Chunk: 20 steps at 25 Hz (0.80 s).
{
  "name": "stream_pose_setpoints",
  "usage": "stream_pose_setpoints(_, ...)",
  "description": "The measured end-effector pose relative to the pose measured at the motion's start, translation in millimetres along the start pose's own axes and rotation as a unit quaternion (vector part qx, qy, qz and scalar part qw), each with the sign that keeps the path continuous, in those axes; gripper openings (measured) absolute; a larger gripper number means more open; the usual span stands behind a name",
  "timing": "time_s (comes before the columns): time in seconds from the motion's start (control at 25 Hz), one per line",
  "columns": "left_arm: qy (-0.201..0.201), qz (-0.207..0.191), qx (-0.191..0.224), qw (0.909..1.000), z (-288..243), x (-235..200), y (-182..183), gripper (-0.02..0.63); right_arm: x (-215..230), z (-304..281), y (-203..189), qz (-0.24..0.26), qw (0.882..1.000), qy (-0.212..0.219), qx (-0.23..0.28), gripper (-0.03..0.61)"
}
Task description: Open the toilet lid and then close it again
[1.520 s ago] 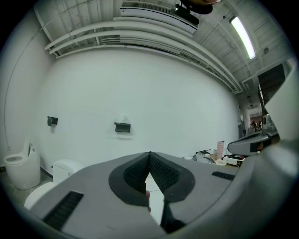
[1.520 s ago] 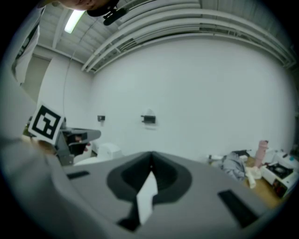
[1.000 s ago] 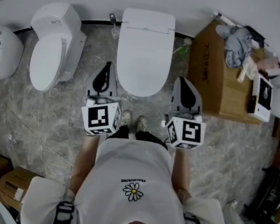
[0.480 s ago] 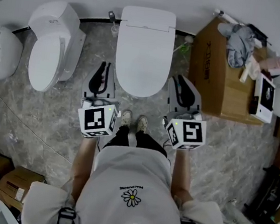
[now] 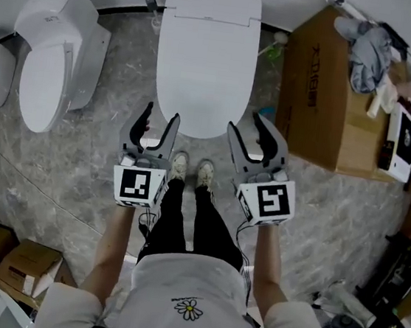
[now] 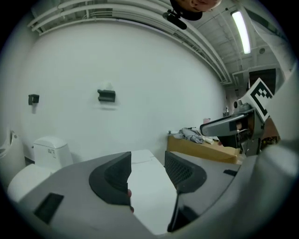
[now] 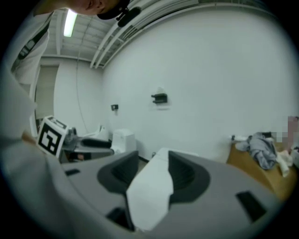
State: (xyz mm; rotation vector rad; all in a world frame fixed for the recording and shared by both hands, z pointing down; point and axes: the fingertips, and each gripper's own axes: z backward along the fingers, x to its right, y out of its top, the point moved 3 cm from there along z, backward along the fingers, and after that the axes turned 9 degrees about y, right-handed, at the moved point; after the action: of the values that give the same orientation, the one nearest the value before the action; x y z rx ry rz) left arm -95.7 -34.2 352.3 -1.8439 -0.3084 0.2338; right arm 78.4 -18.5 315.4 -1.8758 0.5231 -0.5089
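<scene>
The white toilet [image 5: 206,56] stands in the middle with its lid [image 5: 200,85] down. My left gripper [image 5: 158,123] hovers by the lid's front left edge and my right gripper [image 5: 252,134] by its front right edge. Both sets of jaws are opening, and nothing lies between them. In the left gripper view the gripper [image 6: 147,170] looks along the closed lid [image 6: 149,191]. The right gripper [image 7: 153,168] frames the same lid [image 7: 149,186] from the other side. Neither gripper touches the toilet.
A second white toilet [image 5: 52,52] stands to the left. A tall cardboard box [image 5: 322,92] with cloth [image 5: 372,50] and clutter on top stands close on the right. Small cartons [image 5: 18,263] lie at the lower left. The person's shoes [image 5: 192,169] stand before the bowl.
Both grippers have come down to the front of the toilet, and their jaws have gone from shut to open. The head view has moved in over the toilet.
</scene>
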Motion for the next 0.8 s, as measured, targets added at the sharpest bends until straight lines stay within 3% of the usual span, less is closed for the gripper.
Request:
stream_pose_setpoints(0.28, -0.019, 0.011, -0.043, 0.9988, -21, 5, -120, 0.242, -5, -39, -97, -0.015, 0.999, 0.009, -0.038, 0.23)
stream_pose_setpoints(0.52, -0.059, -0.011, -0.1, 0.9932, -28, 20, -202, 0.242, -10, -58, -194, -0.051, 0.994, 0.013, -0.096, 0.23)
stream_pose_setpoints(0.8, -0.059, -0.027, -0.131, 0.9892, -33, 26, -283, 0.242, -9, -69, -282, -0.046, 0.986, 0.02, -0.159, 0.23)
